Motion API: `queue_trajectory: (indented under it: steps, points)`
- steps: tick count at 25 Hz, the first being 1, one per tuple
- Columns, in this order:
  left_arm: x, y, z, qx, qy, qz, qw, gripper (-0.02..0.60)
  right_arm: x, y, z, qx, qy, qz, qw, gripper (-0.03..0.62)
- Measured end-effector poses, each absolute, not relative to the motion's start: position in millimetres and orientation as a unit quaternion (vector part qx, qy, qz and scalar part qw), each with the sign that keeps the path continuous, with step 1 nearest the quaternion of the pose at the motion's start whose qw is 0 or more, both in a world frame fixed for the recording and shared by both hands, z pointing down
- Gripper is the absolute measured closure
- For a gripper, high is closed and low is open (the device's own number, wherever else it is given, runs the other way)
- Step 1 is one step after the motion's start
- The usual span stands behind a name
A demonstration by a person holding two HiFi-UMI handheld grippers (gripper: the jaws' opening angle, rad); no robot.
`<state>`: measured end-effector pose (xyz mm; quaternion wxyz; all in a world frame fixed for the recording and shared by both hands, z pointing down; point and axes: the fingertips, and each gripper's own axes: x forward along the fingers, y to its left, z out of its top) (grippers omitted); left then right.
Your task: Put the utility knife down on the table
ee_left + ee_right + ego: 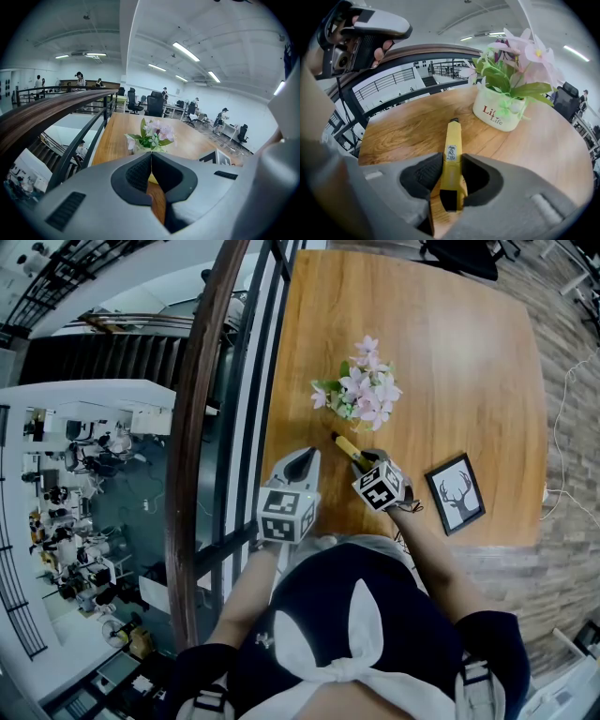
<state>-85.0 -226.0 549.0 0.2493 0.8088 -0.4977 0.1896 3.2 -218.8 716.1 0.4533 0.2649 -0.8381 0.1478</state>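
A yellow utility knife (345, 445) (452, 150) points toward the flower pot, its black tip low over the wooden table (459, 362). My right gripper (362, 461) (451, 180) is shut on the knife's rear half, with the pads pressing both sides. Whether the tip touches the wood I cannot tell. My left gripper (304, 458) (151, 164) hovers at the table's left edge, shut, with nothing between its tips. The left gripper (365, 28) also shows at the upper left of the right gripper view, in a hand.
A white pot of pink flowers (361, 395) (499, 110) (151, 136) stands just beyond the knife tip. A framed deer picture (456, 493) lies to the right near the table's front edge. A wooden-topped railing (202, 427) runs along the table's left side above a stairwell.
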Motion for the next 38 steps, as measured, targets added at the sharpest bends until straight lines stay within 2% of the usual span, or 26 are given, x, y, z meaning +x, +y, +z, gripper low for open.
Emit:
queue_trajectory:
  steps: [16, 18, 19, 27, 38]
  points:
    - [-79.3, -221.6, 545.9, 0.814, -0.493, 0.187, 0.246, 0.563, 4.8, -219.6, 716.6, 0.267, -0.833, 0.169, 0.454, 0.459]
    - [-80.1, -221.2, 544.4, 0.814, -0.493, 0.187, 0.245, 0.563, 4.7, -220.5, 714.9, 0.268, -0.833, 0.174, 0.452, 0.442]
    - [-80.4, -221.1, 543.7, 0.814, -0.493, 0.187, 0.244, 0.563, 4.5, -220.6, 713.6, 0.268, -0.834, 0.176, 0.45, 0.426]
    - [-80.4, -215.1, 535.4, 0.817, -0.494, 0.181, 0.237, 0.563, 4.5, -218.0, 682.1, 0.289, -0.847, 0.172, 0.41, 0.426]
    - [-73.9, -201.1, 524.9, 0.826, -0.486, 0.175, 0.227, 0.563, 6.0, -210.2, 620.0, 0.338, -0.863, 0.178, 0.33, 0.548]
